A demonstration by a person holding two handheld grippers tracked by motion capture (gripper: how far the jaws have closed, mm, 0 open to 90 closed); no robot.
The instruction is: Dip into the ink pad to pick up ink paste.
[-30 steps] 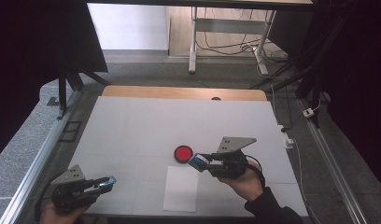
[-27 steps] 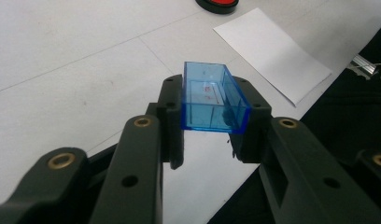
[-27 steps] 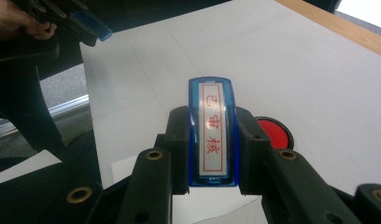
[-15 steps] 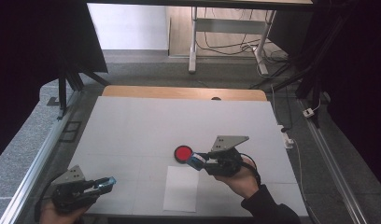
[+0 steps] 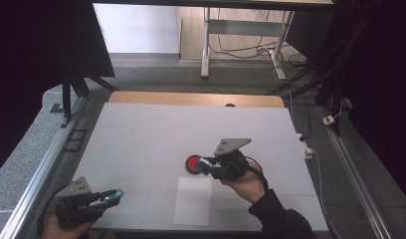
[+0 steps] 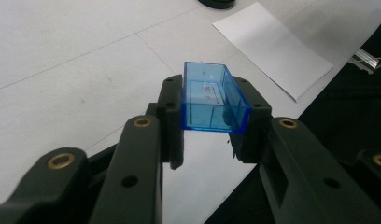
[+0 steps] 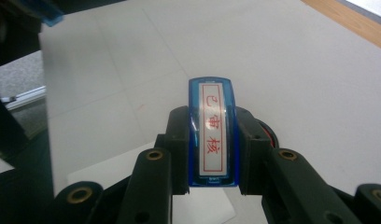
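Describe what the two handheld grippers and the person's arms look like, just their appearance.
Both the left gripper and the right gripper are black, each with two chunky jaws built from linked bars with brass-coloured rivets. A grey three-cornered plate with small holes tops each. A black cable loops off the right one. A dark sleeve covers the right forearm.

Left claw: black, brass-coloured rivets; clear blue stamp cap with faint red marks inside. Right claw: black; blue stamp with white face, red border, red characters. Ink pad: red, black rim. Paper sheet: plain white. Tabletop: pale grey-white, thin grid lines, wood-coloured far edge.
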